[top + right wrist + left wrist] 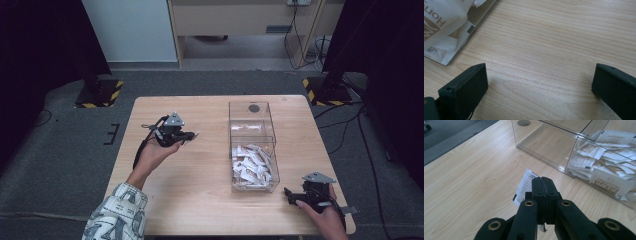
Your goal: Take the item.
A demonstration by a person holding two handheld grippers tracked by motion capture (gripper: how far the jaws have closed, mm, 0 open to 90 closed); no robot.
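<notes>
left gripper [543, 180]: jaws pinched on sachet [524, 187], held above desk [469, 182] | right gripper [539, 82]: jaws spread, empty | clear box [252, 150] beyond left jaws | risk: sachet could be dropped, thin edge grip

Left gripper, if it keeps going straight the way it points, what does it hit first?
Most likely the clear box: the left gripper, shut on a packet, points across bare table toward the box's near wall. Depth is hard to judge.
</notes>
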